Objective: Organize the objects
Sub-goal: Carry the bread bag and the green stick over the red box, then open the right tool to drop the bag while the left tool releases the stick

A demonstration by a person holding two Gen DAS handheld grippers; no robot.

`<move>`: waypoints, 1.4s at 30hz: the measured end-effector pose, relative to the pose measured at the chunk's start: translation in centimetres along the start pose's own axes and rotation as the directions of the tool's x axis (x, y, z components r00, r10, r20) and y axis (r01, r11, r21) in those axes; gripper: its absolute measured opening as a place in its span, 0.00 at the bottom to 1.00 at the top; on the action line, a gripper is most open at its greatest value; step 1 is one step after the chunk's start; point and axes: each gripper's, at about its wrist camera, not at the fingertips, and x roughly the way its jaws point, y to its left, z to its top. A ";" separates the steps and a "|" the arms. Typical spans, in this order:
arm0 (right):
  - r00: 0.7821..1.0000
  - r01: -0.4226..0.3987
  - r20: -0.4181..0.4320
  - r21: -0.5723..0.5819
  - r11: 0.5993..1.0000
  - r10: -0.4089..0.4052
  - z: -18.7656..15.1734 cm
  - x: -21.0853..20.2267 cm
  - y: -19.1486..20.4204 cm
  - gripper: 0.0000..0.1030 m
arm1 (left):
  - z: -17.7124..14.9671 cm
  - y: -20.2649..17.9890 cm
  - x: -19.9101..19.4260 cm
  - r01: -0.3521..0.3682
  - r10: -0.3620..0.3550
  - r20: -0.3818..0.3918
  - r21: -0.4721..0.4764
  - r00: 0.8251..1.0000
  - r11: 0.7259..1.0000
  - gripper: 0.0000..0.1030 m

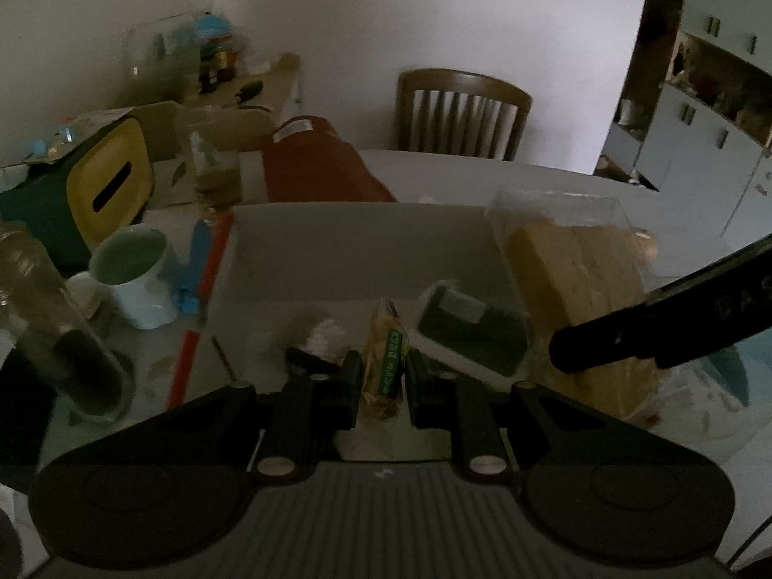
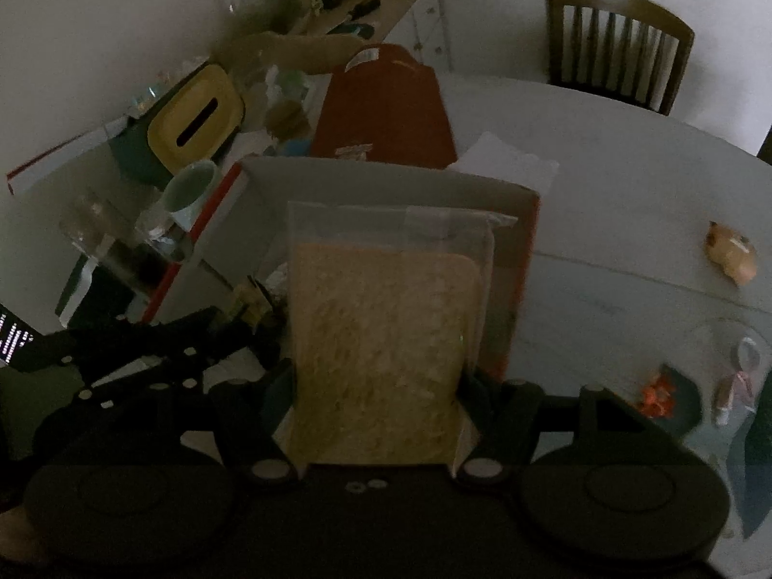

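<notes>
Left fingers (image 1: 351, 376): pressed against both sides of a small, upright snack packet with a green label (image 1: 386, 362), pinching it.
Right fingers (image 2: 277, 395): clamped on the lower edges of a clear plastic bag of pale sliced bread (image 2: 381, 337), held upright.
Left gripper (image 1: 383, 386): above the near part of a shallow white cardboard box with red edges (image 1: 347, 251).
Right gripper (image 2: 376, 400): enters the left view at 3 o'clock.
Box contents: a dark rectangular packet with a white label (image 1: 470, 333) at 2 o'clock from the snack packet.
Bread bag: over the box's right part.
Table (image 2: 627, 202): white, round; pale ceramic mug (image 1: 137, 275) at 10 o'clock, red paper bag (image 2: 386, 111) at 12, wooden slat-back chair (image 2: 617, 43) beyond.
</notes>
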 end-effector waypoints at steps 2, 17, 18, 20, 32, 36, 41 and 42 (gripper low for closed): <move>1.000 0.007 -0.008 -0.007 1.000 -0.007 0.2 0.9 0.4 0.67 | 0.1 0.6 0.4 -0.008 0.008 0.000 0.005 1.000 1.000 0.17; 0.996 0.046 -0.076 -0.050 0.998 -0.049 0.3 7.1 1.6 0.67 | -0.4 2.6 5.2 -0.072 0.075 -0.070 0.047 0.995 0.996 0.17; 0.995 0.048 -0.083 -0.053 0.997 -0.053 0.3 7.4 1.6 0.67 | -0.5 2.6 5.5 -0.074 0.077 -0.076 0.052 0.994 0.996 0.17; 0.994 0.065 -0.087 -0.070 0.995 -0.071 0.1 7.9 1.8 0.68 | -0.6 2.7 6.0 -0.075 0.080 -0.089 0.056 0.993 0.996 0.17; 0.989 0.079 -0.114 -0.125 0.989 -0.093 -0.4 9.7 2.7 0.68 | -0.7 2.8 7.2 -0.067 0.076 -0.124 0.076 0.989 0.995 0.17; 0.990 0.069 -0.112 -0.116 0.991 -0.082 -0.3 9.6 2.7 0.69 | -0.7 2.8 7.2 -0.069 0.079 -0.128 0.080 0.989 0.994 0.17; 0.992 0.046 -0.111 -0.119 0.992 -0.059 -0.6 9.1 2.6 0.70 | -0.8 2.6 7.1 -0.073 0.085 -0.125 0.094 0.989 0.993 0.18; 0.993 0.038 -0.109 -0.116 0.993 -0.050 -0.7 8.9 2.6 0.71 | -0.8 2.6 7.1 -0.075 0.086 -0.125 0.091 0.988 0.993 0.19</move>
